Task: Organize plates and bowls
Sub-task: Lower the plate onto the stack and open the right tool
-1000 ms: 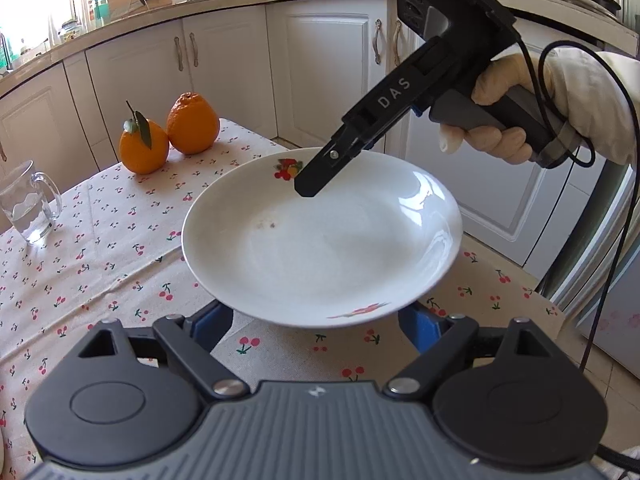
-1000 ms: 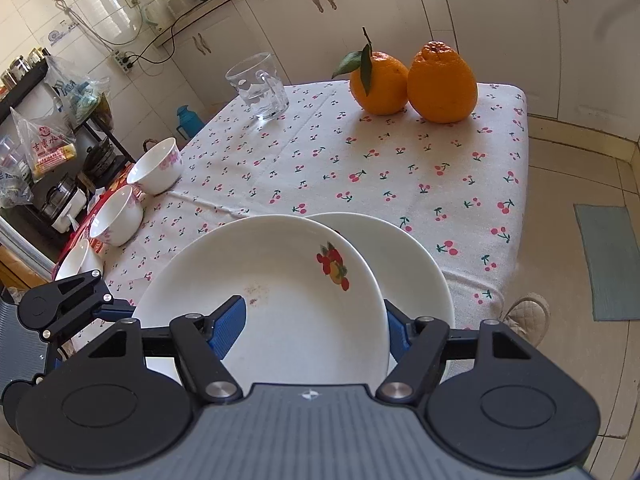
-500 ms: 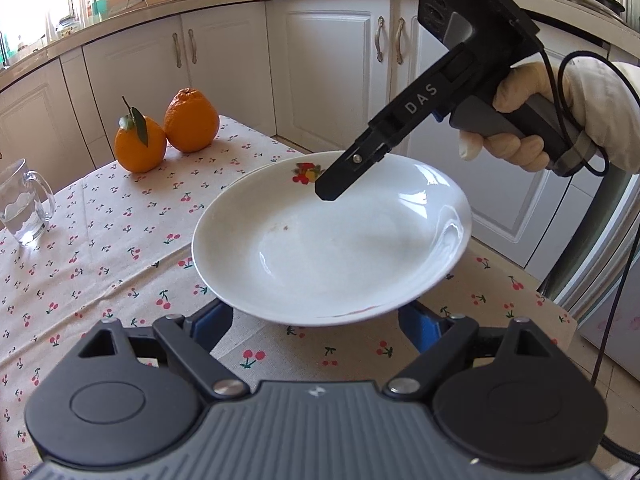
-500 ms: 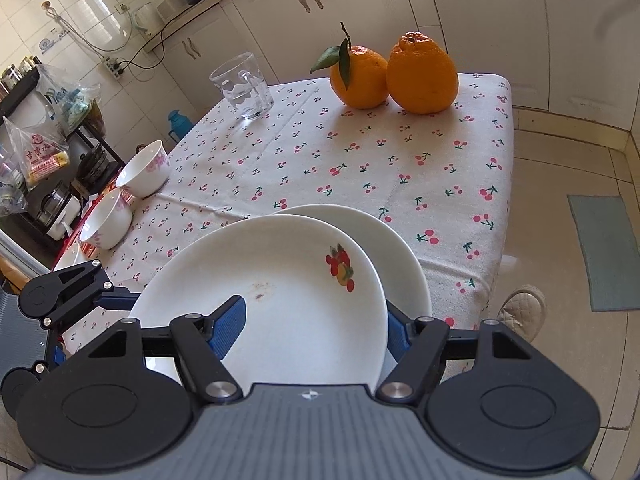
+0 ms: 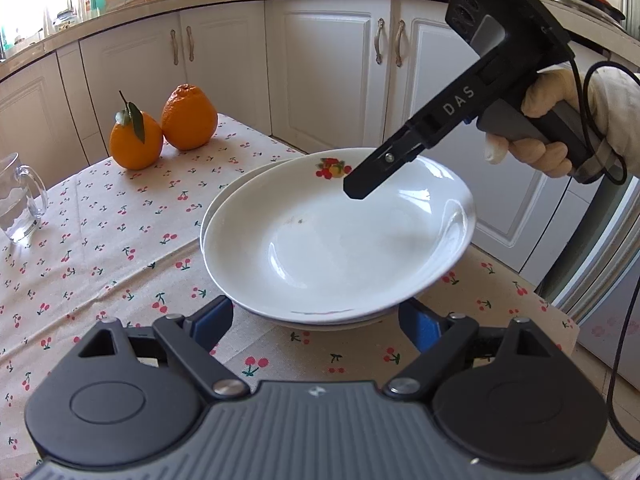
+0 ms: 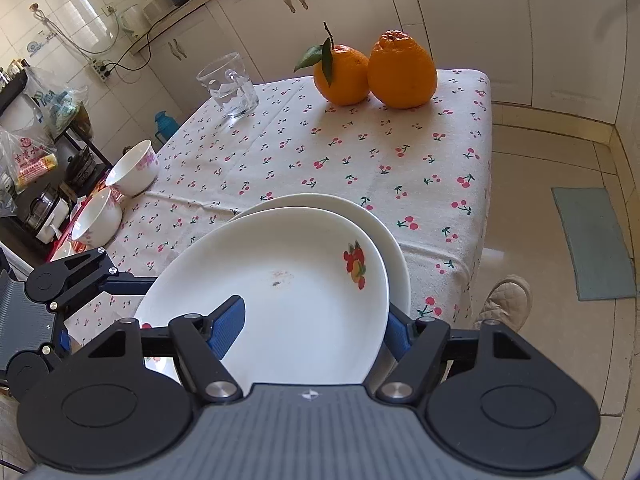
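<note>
A white plate with a fruit print (image 5: 332,236) (image 6: 288,292) rests tilted on a second white plate (image 6: 384,232) (image 5: 224,200) at the table's corner. My right gripper (image 6: 316,328) is shut on the top plate's rim, one finger (image 5: 376,172) over it and one under. My left gripper (image 5: 316,320) is open at the plates' near edge, its blue pads (image 5: 212,320) on either side below the rim; whether they touch is unclear. Two white bowls (image 6: 134,172) (image 6: 96,220) stand at the table's left side.
Two oranges (image 5: 164,132) (image 6: 376,72) and a glass mug (image 5: 20,196) (image 6: 230,88) stand on the cherry-print tablecloth (image 6: 320,160). White cabinets (image 5: 332,72) lie beyond. The table's edge and tiled floor (image 6: 540,240) are right of the plates.
The top plate has moved down and away from the left gripper onto the second plate. The right gripper has kept its hold on it.
</note>
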`<state>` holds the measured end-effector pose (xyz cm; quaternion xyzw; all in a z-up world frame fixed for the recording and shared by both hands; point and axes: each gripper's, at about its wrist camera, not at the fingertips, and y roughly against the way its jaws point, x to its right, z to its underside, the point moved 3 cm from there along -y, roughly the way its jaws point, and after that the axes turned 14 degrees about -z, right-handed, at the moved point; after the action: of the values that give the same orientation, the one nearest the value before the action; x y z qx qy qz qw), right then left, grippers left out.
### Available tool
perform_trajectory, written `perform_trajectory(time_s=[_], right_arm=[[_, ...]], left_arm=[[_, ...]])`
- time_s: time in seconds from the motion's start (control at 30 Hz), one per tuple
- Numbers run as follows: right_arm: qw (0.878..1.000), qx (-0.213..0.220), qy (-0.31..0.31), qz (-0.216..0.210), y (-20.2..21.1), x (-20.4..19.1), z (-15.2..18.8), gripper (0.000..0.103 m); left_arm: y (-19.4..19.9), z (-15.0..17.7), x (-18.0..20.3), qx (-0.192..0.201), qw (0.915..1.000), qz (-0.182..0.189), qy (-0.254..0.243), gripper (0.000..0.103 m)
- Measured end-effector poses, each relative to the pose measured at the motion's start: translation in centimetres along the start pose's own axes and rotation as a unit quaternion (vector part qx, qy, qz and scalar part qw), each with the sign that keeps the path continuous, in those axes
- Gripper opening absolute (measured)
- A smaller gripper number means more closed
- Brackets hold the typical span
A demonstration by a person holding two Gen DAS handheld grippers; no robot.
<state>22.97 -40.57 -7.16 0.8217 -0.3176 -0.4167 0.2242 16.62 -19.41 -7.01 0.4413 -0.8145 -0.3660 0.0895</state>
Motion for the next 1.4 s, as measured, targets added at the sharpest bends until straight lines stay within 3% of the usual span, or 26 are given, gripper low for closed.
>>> perform_trajectory(time_s=[1.4], right_arm=[[0.991,-0.036,-0.008,0.129,0.0,-3.6,1.8,0.083]], left_arm=[[2.5,1.5,-0.4,0.030,0.9995,0.006,-0.010,0.090]])
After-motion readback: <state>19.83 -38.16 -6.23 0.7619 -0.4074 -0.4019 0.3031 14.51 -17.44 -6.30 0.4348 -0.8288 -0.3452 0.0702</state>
